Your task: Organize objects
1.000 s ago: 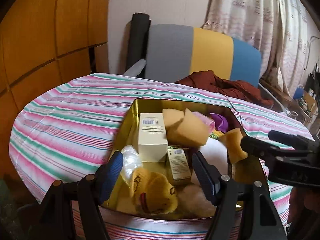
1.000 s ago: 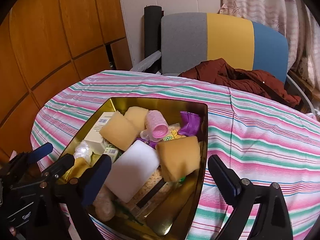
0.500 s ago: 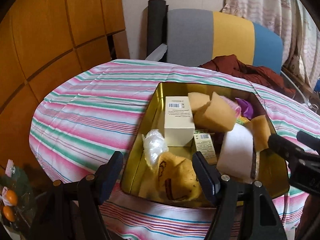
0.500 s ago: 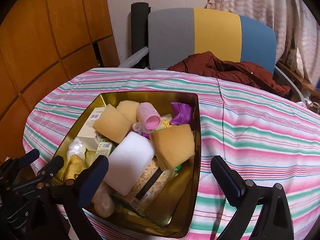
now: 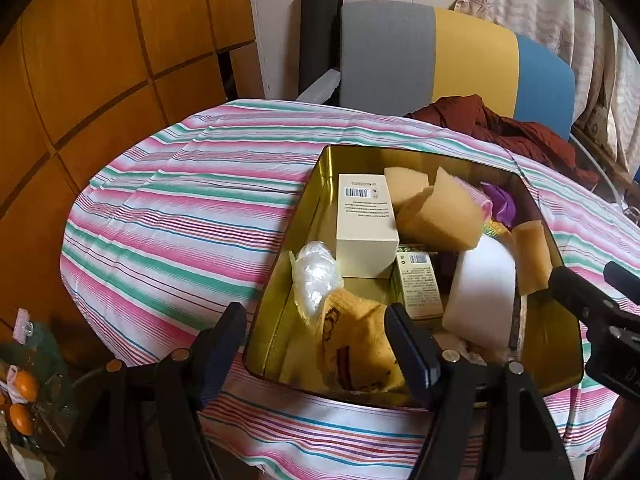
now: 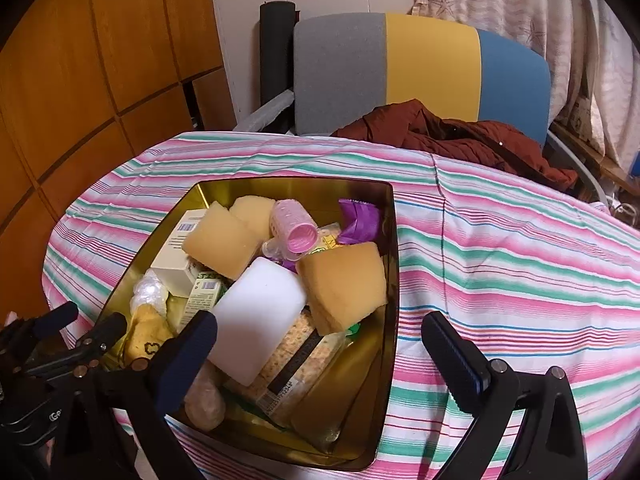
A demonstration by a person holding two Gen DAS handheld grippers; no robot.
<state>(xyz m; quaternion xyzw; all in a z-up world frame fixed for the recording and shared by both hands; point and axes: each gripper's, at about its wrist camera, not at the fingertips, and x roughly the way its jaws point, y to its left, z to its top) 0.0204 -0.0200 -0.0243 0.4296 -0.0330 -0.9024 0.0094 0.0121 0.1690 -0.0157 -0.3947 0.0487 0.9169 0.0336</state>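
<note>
An open gold tin (image 6: 394, 280) sits on the striped tablecloth (image 6: 520, 264), crammed with things. Inside lie tan sponges (image 6: 344, 284), a white foam block (image 6: 260, 312), a pink hair roller (image 6: 298, 234), a purple wrapper (image 6: 360, 220) and a cracker packet (image 6: 296, 368). The left wrist view also shows a cream box (image 5: 366, 220), a clear plastic bag (image 5: 316, 276) and a yellow cloth (image 5: 356, 348). My left gripper (image 5: 316, 344) hovers open above the tin's near left corner. My right gripper (image 6: 320, 352) stands wide open over the near right edge, holding nothing.
A chair with a grey, yellow and blue back (image 6: 420, 72) stands behind the table, a maroon jacket (image 6: 460, 140) heaped on it. Wooden panels (image 5: 100, 60) line the left. A bag with oranges (image 5: 24, 396) hangs low left. Bare striped cloth (image 5: 180, 220) lies left of the tin.
The left gripper has swung left and tilted down, so the tin now lies right of centre. The right gripper's jaws spread slightly wider. Nothing in the tin moved.
</note>
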